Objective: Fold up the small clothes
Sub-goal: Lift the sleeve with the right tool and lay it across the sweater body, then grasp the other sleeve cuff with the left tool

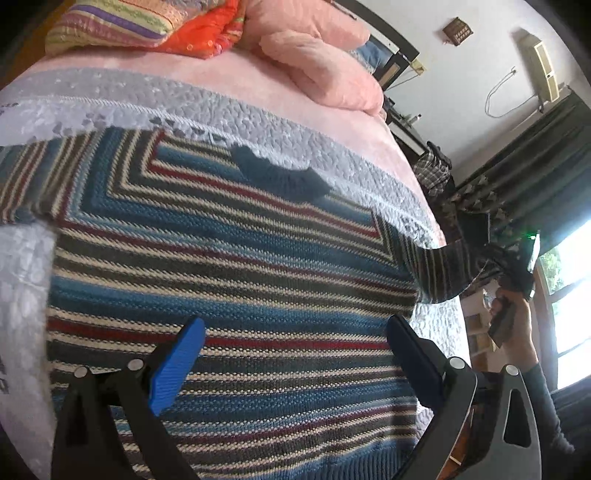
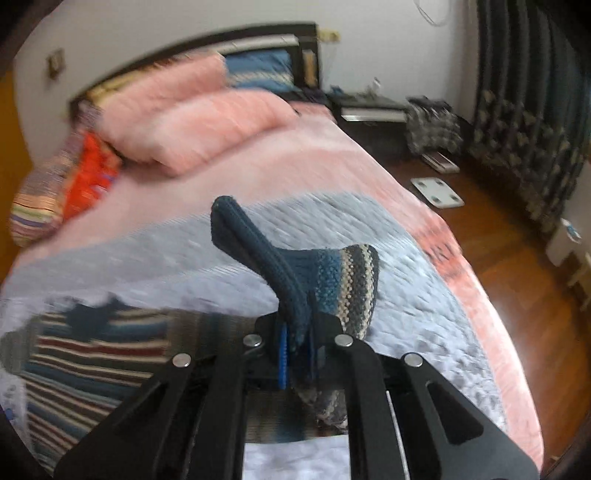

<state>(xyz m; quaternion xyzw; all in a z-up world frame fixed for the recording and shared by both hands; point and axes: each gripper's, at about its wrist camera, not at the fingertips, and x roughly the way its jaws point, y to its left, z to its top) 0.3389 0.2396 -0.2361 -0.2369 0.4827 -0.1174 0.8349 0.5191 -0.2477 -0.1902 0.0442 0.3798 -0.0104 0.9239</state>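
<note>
A striped knit sweater (image 1: 229,266) in blue, dark grey, cream and red lies flat on the bed, its dark blue collar (image 1: 280,173) toward the pillows. My left gripper (image 1: 295,354) hovers open just above the sweater's lower body, blue pads wide apart. At the right edge of the left wrist view, the right sleeve (image 1: 443,269) is lifted off the bed toward the other gripper in a person's hand (image 1: 517,332). My right gripper (image 2: 295,350) is shut on the sleeve cuff (image 2: 295,273), which sticks up between the pads. The sweater body (image 2: 92,362) shows blurred at lower left.
The bed has a grey quilted cover (image 1: 258,110) over a pink blanket (image 2: 332,155), with pink pillows (image 2: 192,122) and a colourful folded quilt (image 1: 147,22) at its head. A wooden floor (image 2: 498,229) with a white scale (image 2: 437,192), a nightstand (image 2: 369,118) and dark curtains (image 2: 532,110) lie to the right.
</note>
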